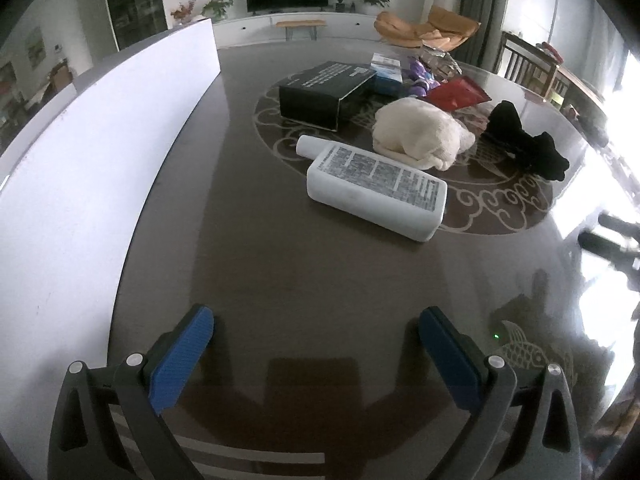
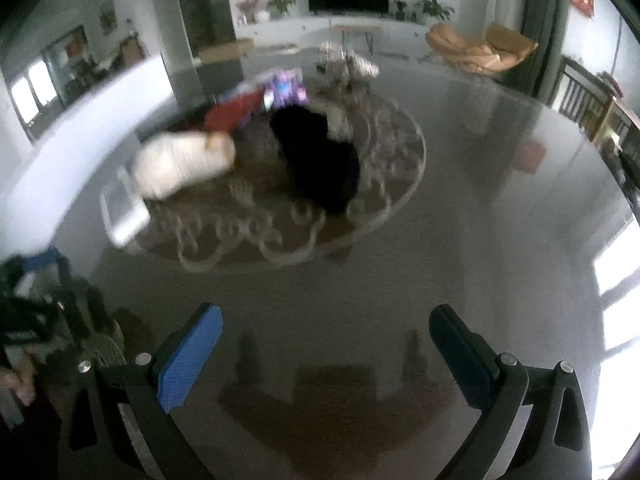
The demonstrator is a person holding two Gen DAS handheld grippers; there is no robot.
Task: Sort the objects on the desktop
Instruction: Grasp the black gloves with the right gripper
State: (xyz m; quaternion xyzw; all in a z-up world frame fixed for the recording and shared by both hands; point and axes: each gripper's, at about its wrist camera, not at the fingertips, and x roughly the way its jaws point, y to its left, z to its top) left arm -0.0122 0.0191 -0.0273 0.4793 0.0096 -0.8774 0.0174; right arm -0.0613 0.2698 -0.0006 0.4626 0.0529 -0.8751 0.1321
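Left gripper (image 1: 316, 332) and right gripper (image 2: 326, 330), each with blue pads spread wide apart and nothing between them, poised above the dark glossy tabletop (image 1: 280, 264). Landmark: the white bottle (image 1: 376, 188), lying on its side at the edge of the round scroll-patterned inlay (image 1: 500, 204). Just behind the bottle rests a cream cloth bundle (image 1: 420, 136); right of that bundle, a black cloth (image 1: 528, 144). Beyond the bottle stands a black box (image 1: 324, 94), with a red packet (image 1: 456, 94) to its right. The right wrist view is motion-blurred; the cream bundle (image 2: 184, 164) and black cloth (image 2: 316, 160) remain discernible.
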